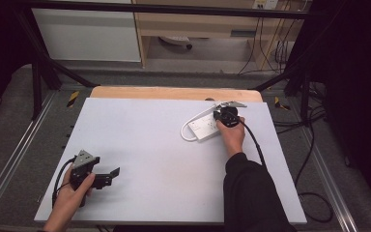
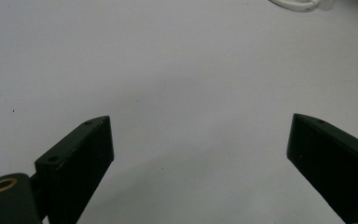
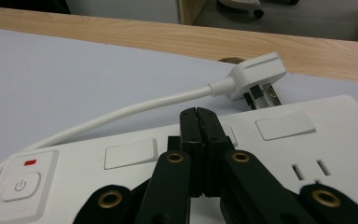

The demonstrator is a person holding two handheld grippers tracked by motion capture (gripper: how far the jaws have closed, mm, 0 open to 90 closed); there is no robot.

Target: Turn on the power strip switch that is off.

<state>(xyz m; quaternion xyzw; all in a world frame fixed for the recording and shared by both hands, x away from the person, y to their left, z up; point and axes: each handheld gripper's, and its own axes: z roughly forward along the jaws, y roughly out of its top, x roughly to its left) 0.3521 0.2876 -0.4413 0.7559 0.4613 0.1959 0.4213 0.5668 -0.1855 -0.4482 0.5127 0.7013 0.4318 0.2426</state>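
At the table's far right, the right gripper (image 3: pixel 199 116), jaws pressed together, hovers over the white plastic power strip (image 3: pixel 279 158) by its white plug (image 3: pixel 256 74), while the left gripper (image 1: pixel 107 175) rests near left, jaws apart.

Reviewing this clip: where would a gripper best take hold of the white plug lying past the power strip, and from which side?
Grip the plug across its two flat side faces, coming from above. Its body is a raised white block tilted against the power strip, prongs pointing down, cable leaving one end, so the sides look free.
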